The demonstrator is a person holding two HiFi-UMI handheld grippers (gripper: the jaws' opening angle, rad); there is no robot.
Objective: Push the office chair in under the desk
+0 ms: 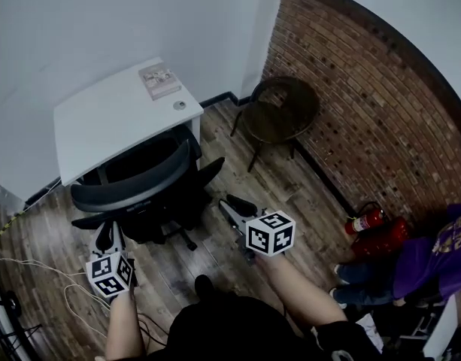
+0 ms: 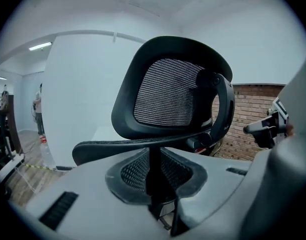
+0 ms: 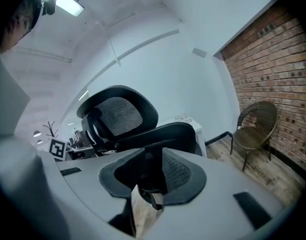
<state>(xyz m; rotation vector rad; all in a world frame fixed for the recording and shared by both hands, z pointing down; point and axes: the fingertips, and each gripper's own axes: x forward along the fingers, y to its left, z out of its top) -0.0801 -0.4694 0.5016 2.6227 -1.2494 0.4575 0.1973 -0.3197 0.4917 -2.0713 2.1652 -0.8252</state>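
The black mesh office chair stands with its seat partly under the white desk, its backrest toward me. My left gripper hovers low by the chair's left side, a little short of it. Its jaws stand a narrow gap apart with nothing between them. The left gripper view looks through that gap at the chair's headrest. My right gripper hangs to the right of the chair, open and empty. In the right gripper view the chair and the desk lie ahead of it.
A brown wicker chair stands against the brick wall on the right. A red fire extinguisher and a person in purple are at the far right. Cables trail over the wood floor at the left. A booklet lies on the desk.
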